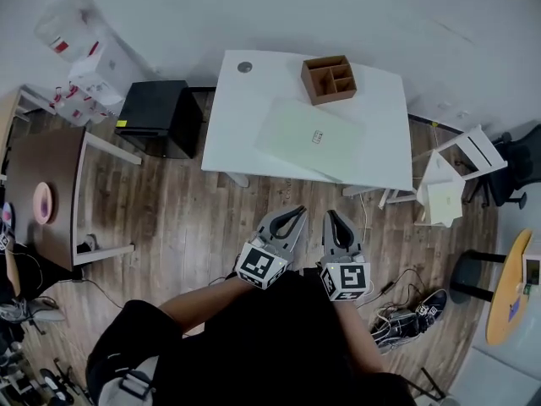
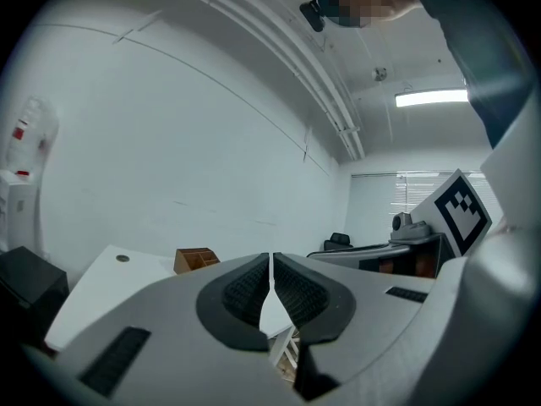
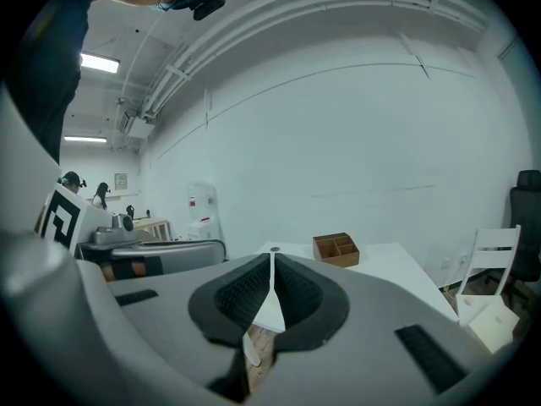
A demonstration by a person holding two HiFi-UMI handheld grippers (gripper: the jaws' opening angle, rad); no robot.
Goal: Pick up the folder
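A pale green folder point(image 1: 310, 137) lies flat on the white table point(image 1: 245, 125), toward its near right side. Both grippers hover over the wooden floor well short of the table, side by side in front of the person's body. My left gripper point(image 1: 299, 212) is shut with nothing between its jaws; its tips meet in the left gripper view point(image 2: 270, 265). My right gripper point(image 1: 332, 216) is likewise shut and empty, tips touching in the right gripper view point(image 3: 271, 265). The folder is not visible in either gripper view.
A brown wooden organizer point(image 1: 329, 79) sits at the table's far edge, also seen as a wooden organizer point(image 3: 336, 249) from the right gripper. A black cabinet point(image 1: 157, 117) stands left of the table, a white chair point(image 1: 461, 163) to its right, cables and a shoe point(image 1: 423, 313) on the floor.
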